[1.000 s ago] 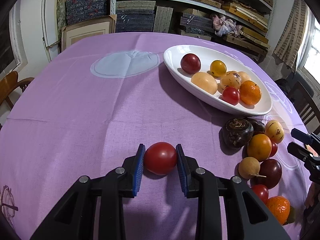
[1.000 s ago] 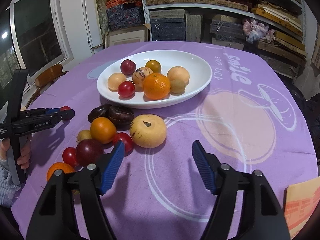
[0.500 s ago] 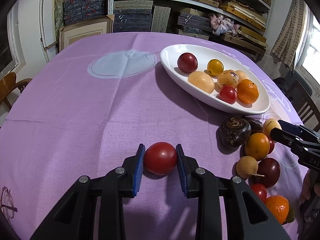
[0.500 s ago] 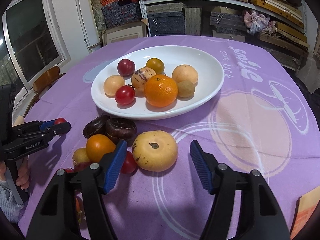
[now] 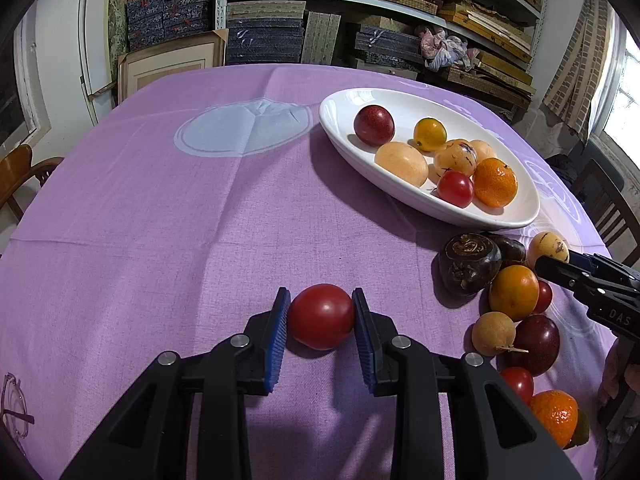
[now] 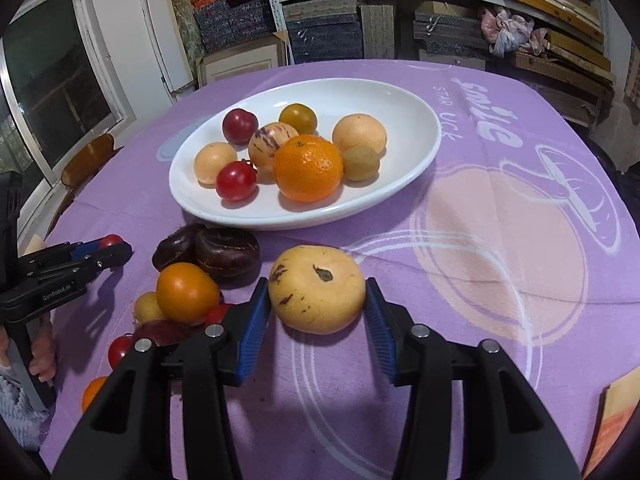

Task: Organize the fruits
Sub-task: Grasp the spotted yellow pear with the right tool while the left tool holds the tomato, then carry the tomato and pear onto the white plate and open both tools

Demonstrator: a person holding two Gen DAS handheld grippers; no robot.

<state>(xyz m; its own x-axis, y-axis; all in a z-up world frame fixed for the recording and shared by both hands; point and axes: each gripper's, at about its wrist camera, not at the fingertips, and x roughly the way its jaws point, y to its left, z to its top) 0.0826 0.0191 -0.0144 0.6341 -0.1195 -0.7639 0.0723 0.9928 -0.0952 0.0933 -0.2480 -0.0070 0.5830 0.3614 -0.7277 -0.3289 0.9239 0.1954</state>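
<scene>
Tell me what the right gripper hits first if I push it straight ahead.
The right gripper already brackets the pale yellow fruit, so that fruit comes first. Beyond it lies the near rim of the white plate; how far off is unclear.

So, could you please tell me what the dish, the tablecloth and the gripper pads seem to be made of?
Dish: probably glazed ceramic; white, glossy, with soft highlights on its rim.
Tablecloth: woven fabric, matte purple; visible weave, fold creases and printed pale shapes.
Pads of the right hand-held gripper: likely ribbed blue rubber or soft plastic, on matte black plastic fingers; the ridges show along their edges.
</scene>
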